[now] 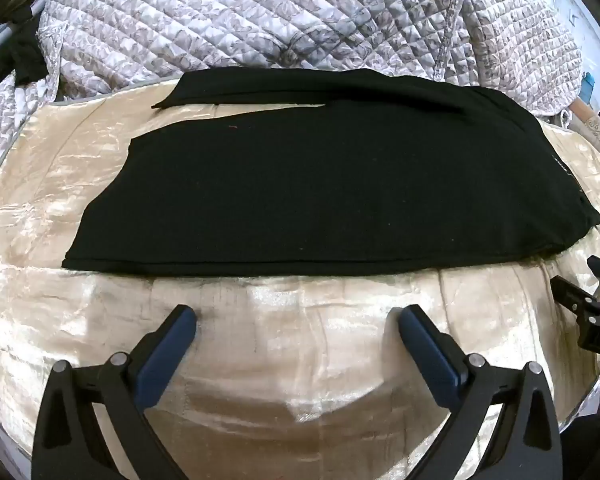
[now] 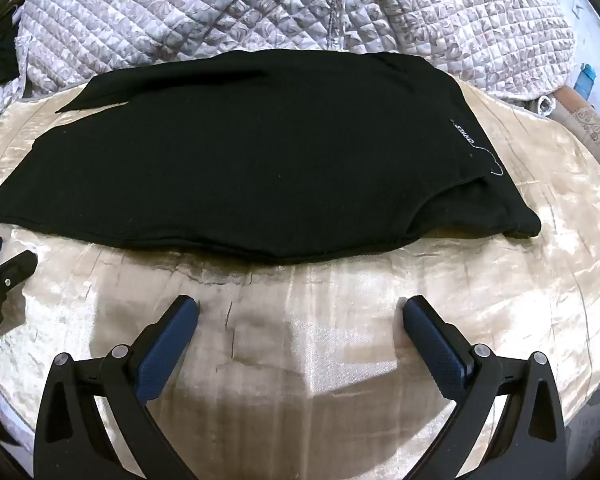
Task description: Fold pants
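Left wrist view: the black pants lie flat on a shiny cream sheet, already doubled, with a quilt heaped behind them. They look soft, limp and light; the layered hem edge nearest the left gripper seems the best place to pinch. That gripper stands wide and empty, short of the pants.

Right wrist view: the right gripper is also spread wide, holding nothing, just short of the pants' near edge. The sheet looks slick, so the pants may slide.
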`<state>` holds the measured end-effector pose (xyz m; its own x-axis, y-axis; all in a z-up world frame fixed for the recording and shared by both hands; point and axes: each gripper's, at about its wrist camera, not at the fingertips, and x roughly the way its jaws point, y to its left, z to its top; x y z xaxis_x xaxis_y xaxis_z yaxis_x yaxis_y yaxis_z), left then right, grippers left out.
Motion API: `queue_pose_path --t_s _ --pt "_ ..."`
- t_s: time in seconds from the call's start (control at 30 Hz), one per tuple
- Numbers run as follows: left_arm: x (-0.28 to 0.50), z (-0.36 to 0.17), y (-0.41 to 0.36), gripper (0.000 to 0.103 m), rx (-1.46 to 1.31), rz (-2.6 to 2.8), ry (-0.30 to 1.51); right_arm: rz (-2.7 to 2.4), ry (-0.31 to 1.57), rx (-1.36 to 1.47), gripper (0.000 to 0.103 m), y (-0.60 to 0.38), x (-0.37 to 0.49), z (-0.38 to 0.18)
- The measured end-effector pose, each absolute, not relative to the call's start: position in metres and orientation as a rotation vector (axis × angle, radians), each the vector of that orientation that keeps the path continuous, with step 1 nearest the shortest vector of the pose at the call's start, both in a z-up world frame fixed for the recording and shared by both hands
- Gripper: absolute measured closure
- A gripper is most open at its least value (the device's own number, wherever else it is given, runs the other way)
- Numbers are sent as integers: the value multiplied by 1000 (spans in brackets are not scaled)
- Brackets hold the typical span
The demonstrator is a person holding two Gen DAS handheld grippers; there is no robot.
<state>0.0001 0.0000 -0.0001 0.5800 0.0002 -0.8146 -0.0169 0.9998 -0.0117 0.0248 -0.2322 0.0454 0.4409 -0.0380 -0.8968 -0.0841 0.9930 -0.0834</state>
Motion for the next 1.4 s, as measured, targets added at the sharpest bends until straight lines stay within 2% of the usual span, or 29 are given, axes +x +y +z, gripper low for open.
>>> queue_pose_path --t_s 1.4 --pt "-4 0 1 0 -3 -21 925 24 1120 -137 0 -231 25 45"
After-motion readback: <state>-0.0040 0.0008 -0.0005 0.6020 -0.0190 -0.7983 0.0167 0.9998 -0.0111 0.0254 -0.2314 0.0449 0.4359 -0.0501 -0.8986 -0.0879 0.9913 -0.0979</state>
